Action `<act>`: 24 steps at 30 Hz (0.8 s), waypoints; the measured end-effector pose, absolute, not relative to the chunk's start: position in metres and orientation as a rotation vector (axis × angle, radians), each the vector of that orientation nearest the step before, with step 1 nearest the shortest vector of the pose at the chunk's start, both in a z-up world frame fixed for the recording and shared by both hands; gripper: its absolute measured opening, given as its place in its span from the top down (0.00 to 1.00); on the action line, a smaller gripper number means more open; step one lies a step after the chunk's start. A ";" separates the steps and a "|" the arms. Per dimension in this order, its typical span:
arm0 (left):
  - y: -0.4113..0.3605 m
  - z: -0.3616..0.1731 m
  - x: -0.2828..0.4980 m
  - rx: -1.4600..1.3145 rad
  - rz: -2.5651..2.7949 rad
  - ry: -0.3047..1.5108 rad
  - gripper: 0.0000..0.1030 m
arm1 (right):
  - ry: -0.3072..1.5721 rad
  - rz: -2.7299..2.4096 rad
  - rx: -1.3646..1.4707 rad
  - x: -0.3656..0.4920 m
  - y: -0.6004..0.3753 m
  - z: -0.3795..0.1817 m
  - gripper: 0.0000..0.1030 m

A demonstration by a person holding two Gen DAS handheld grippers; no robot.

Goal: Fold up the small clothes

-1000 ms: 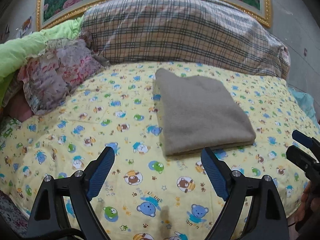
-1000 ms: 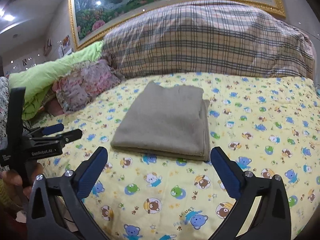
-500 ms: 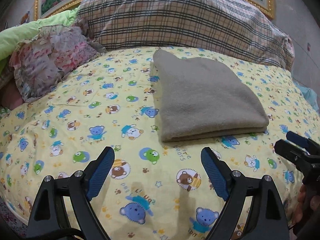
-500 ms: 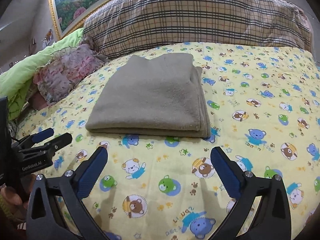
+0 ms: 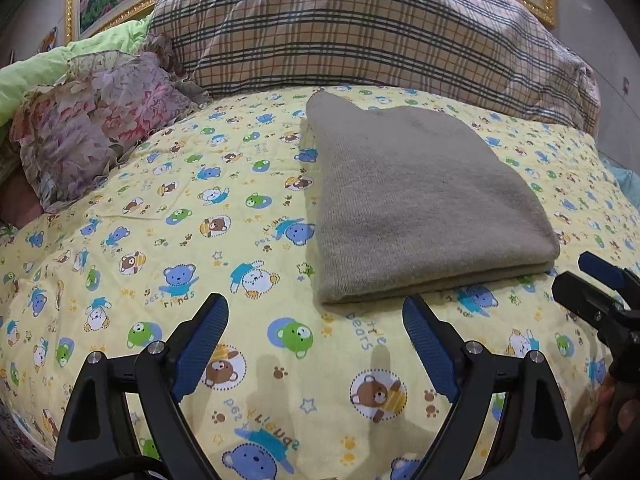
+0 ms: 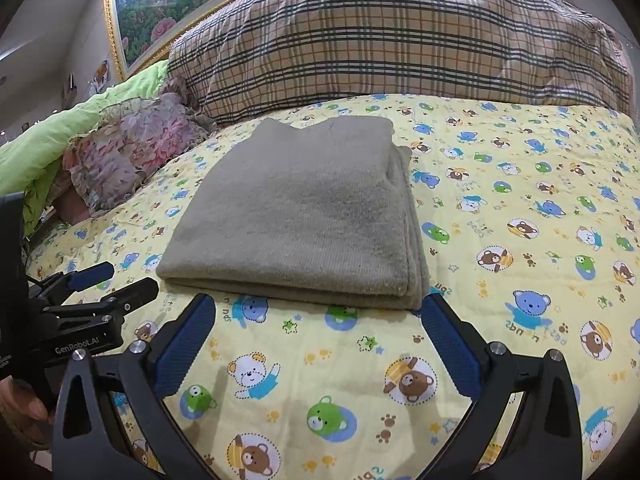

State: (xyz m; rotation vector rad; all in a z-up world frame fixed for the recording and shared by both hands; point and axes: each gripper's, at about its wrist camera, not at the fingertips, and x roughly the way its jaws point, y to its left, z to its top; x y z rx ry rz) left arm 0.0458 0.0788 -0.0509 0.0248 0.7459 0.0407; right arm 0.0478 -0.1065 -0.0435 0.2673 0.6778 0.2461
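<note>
Centre frame on the bear-print bed (image 5: 168, 240), a grey garment (image 5: 420, 208) lies folded; left gripper (image 5: 316, 320) and right gripper (image 6: 316, 312), jaws spread and empty, hover near its front edge, apparently poised for another fold.

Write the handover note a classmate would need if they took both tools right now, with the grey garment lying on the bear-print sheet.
Left tool: open, empty, hovering just short of the garment's near edge.
Right tool: open, empty, also at the near edge.
Grey garment: folded into a flat rectangle of several layers on the bear-print sheet, in front of the plaid pillow. Neither tool touches it.
Done: the folds appear complete.
Left: perhaps one more fold or moving it aside; no other loose small garment is clearly in view.
</note>
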 end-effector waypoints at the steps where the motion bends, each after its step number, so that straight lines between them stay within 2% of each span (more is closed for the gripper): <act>1: 0.079 -0.050 0.048 0.023 0.043 0.745 0.13 | 0.677 0.248 0.267 0.049 -0.106 -0.043 0.01; 8: 0.079 -0.045 0.053 0.018 0.045 0.743 0.11 | 0.676 0.252 0.260 0.056 -0.105 -0.042 0.01; 13: 0.079 -0.044 0.054 0.023 0.046 0.747 0.06 | 0.673 0.262 0.249 0.063 -0.102 -0.039 0.01; 24: 0.082 -0.044 0.056 0.016 0.049 0.755 0.05 | 0.679 0.266 0.246 0.065 -0.102 -0.038 0.00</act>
